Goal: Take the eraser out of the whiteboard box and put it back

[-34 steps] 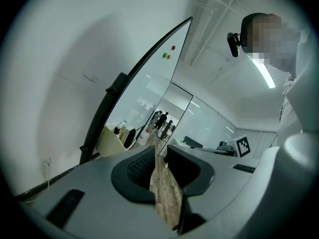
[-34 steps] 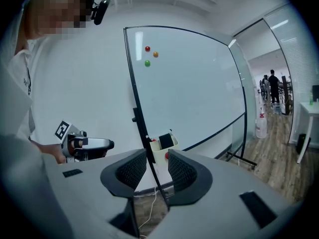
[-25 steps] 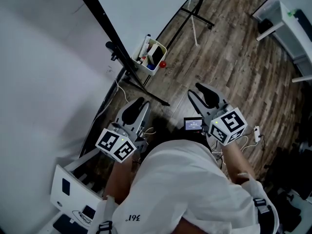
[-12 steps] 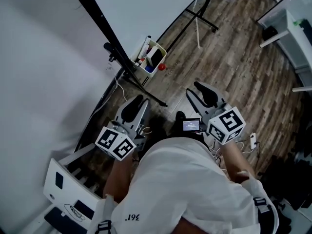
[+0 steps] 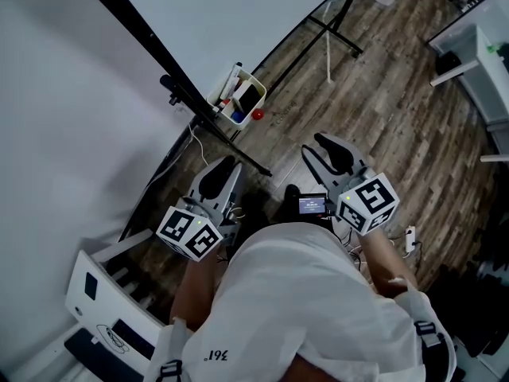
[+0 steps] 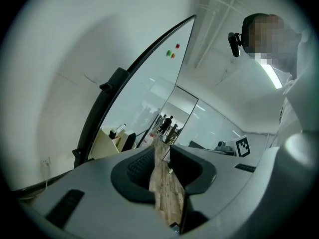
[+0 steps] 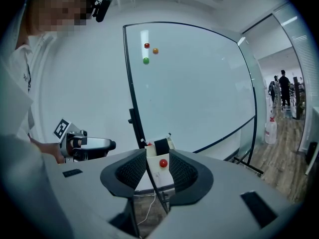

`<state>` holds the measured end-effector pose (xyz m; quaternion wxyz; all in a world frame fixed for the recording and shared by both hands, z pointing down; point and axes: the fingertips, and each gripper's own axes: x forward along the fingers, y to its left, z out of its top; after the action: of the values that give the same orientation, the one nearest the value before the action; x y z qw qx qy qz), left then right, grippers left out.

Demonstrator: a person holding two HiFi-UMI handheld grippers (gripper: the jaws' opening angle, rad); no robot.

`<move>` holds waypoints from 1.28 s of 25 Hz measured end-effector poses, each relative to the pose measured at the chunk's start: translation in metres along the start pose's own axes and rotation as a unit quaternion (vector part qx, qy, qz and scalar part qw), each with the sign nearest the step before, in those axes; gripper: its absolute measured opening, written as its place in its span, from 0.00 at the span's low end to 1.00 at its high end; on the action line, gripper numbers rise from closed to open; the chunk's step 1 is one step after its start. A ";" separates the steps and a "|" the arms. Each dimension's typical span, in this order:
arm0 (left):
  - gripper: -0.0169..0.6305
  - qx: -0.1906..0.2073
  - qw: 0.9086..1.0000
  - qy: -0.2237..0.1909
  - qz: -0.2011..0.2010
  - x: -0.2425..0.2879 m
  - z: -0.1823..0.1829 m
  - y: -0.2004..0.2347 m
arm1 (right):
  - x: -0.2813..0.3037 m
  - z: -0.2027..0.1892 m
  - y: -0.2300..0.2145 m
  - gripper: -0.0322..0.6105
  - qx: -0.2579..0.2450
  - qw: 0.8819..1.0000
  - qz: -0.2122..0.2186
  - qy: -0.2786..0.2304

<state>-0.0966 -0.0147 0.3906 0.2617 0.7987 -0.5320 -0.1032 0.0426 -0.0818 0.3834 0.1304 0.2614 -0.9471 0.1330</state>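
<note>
Down in the head view, a cream whiteboard box (image 5: 237, 100) hangs on the black frame of the whiteboard (image 5: 238, 14), above the wooden floor (image 5: 382, 110). The black eraser (image 5: 248, 97) stands inside the box, and a red magnet (image 5: 257, 114) sits on the box's outer side. Both tools are held level in front of the person's white shirt (image 5: 302, 301), well apart from the box. The left tool (image 5: 223, 168) and the right tool (image 5: 325, 146) both point toward it.

Along the left gripper view, the left tool (image 6: 162, 156) shows its jaws apart. They have just been opening, and only floor shows in the gap, so it grips nothing. The box (image 6: 110, 139) hangs off to the left by the board's frame.

From the right gripper view, the right tool (image 7: 159, 169) has its jaws partly open and holds nothing. The distant box, with the eraser (image 7: 161, 146) upright in it and the red magnet (image 7: 163, 163) on its front, shows through the gap. Three coloured magnets (image 7: 146, 60) sit high on the board.
</note>
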 end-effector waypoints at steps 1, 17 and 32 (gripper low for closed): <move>0.18 0.001 1.000 0.000 0.001 0.002 0.000 0.000 | 0.000 0.000 -0.002 0.27 0.000 1.000 0.001 0.001; 0.18 0.064 0.998 -0.005 -0.003 0.032 0.025 0.011 | 0.044 0.036 -0.008 0.29 -0.070 0.997 0.033 -0.006; 0.18 0.094 0.995 0.010 0.038 0.055 0.025 0.051 | 0.109 0.035 -0.002 0.33 -0.126 0.990 0.060 0.028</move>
<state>-0.1256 -0.0869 0.4020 0.1948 0.7998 -0.5667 -0.0347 -0.0526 -0.1449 0.3857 0.1803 0.1820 -0.9662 0.0272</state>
